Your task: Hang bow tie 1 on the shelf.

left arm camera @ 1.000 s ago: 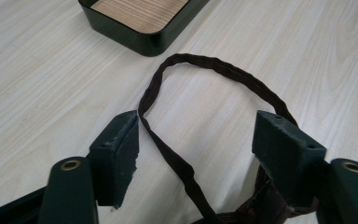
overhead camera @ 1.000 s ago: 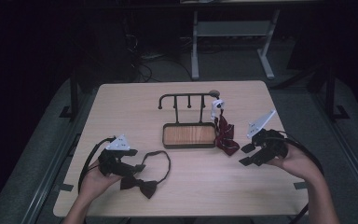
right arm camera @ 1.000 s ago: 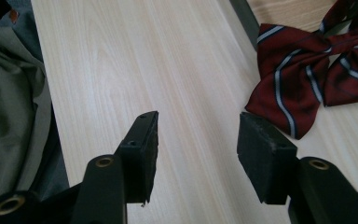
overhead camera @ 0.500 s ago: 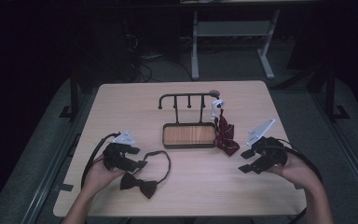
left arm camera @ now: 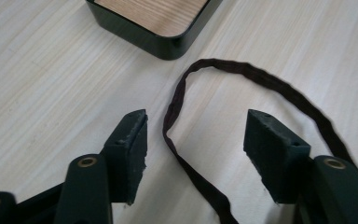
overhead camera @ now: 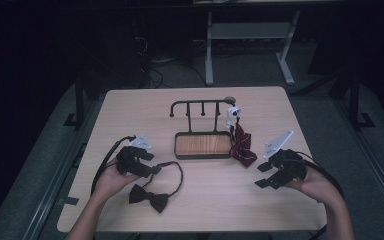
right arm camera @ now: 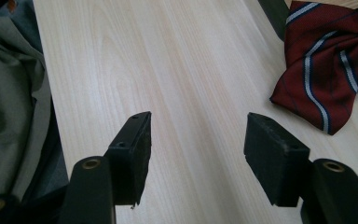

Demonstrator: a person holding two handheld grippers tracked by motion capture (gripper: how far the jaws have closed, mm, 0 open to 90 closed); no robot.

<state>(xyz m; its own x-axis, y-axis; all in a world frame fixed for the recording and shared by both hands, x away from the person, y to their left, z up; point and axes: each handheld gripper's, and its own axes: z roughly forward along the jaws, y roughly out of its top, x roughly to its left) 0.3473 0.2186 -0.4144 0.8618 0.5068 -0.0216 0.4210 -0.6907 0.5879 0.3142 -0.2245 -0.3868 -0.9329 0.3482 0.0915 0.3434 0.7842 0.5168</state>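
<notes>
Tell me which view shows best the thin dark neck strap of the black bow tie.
The left gripper view: the thin dark strap loops over the pale wood table, passing between the open left gripper jaws. The high view shows it small, with the black bow tie. The right gripper view looks elsewhere.

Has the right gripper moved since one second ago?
Yes. In the high view the right gripper has moved toward the person, farther from the tray and the red bow tie.
</notes>
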